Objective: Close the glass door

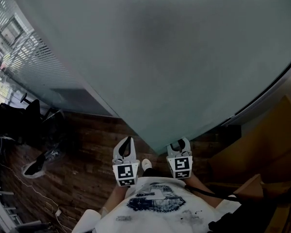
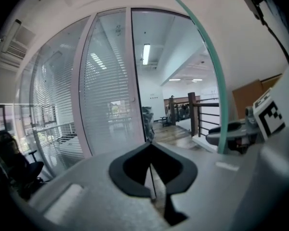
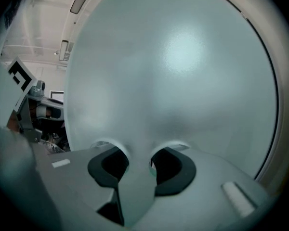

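Note:
The frosted glass door [image 1: 160, 57] fills most of the head view, its lower corner just ahead of both grippers. My right gripper [image 1: 178, 143] is at that corner. In the right gripper view its jaws [image 3: 137, 155] stand open, close against the frosted pane [image 3: 173, 81], with nothing gripped. My left gripper [image 1: 126, 142] stays to the left of the door, over the wood floor. Seen in its own view [image 2: 150, 148], its pads meet on a thin line, holding nothing. The door's greenish edge [image 2: 216, 81] curves past on the right, with the right gripper [image 2: 231, 136] behind it.
A fixed glass wall with blinds [image 2: 106, 90] stands ahead on the left. Black office chairs [image 1: 14, 120] and a white cable lie on the wood floor [image 1: 87, 174]. Cardboard boxes [image 1: 262, 149] sit at the right. A dark railing [image 2: 202, 114] shows beyond the opening.

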The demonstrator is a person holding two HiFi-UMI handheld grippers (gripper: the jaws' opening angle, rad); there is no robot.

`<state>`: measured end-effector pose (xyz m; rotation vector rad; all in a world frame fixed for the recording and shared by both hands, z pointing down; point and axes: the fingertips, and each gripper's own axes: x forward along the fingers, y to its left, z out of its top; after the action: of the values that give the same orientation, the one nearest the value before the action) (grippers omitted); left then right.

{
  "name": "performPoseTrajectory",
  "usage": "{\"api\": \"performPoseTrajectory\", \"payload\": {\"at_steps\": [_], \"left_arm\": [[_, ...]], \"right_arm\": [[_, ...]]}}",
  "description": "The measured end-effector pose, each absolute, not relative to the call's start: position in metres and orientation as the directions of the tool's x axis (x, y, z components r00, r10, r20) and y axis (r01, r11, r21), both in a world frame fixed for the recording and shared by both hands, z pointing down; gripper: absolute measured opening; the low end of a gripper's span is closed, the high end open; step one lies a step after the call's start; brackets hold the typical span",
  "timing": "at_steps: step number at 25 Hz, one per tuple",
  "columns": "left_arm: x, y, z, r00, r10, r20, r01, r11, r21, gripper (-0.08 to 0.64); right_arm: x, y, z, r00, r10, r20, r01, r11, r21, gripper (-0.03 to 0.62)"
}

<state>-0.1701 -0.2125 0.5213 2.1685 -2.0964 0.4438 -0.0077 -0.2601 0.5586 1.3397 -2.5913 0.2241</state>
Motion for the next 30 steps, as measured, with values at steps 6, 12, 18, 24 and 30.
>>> {"api": "performPoseTrajectory", "payload": {"at_steps": [6,12,18,24,30], "left_arm": [[-0.204,-0.242,0.517,0.038,-0.963,0.267,-0.990,-0.073,-0.124,0.003],[-0.215,-0.271,0.519,0.111,-0.958,0.263,-0.983,-0.146,-0.116,0.003],[-0.225,-0.292,0.525,0.181,-0.948,0.262,-0.970,-0.217,-0.112,0.003],[-0.235,-0.312,0.539,0.218,-0.936,0.276,-0.961,-0.255,-0.105,0.003],[-0.236,-0.310,0.544,0.229,-0.929,0.291,-0.962,-0.262,-0.077,0.003]], "right_arm": [[-0.028,-0.306,0.564,-0.530,-0.809,0.255,-0.839,0.544,-0.018,0.133],[-0.041,-0.346,0.564,-0.494,-0.831,0.257,-0.861,0.509,-0.010,0.126],[-0.046,-0.375,0.566,-0.453,-0.856,0.247,-0.885,0.466,-0.009,0.123],[-0.055,-0.403,0.567,-0.425,-0.871,0.246,-0.899,0.437,-0.006,0.123],[-0.058,-0.423,0.566,-0.409,-0.882,0.233,-0.906,0.423,0.010,0.123]]}}
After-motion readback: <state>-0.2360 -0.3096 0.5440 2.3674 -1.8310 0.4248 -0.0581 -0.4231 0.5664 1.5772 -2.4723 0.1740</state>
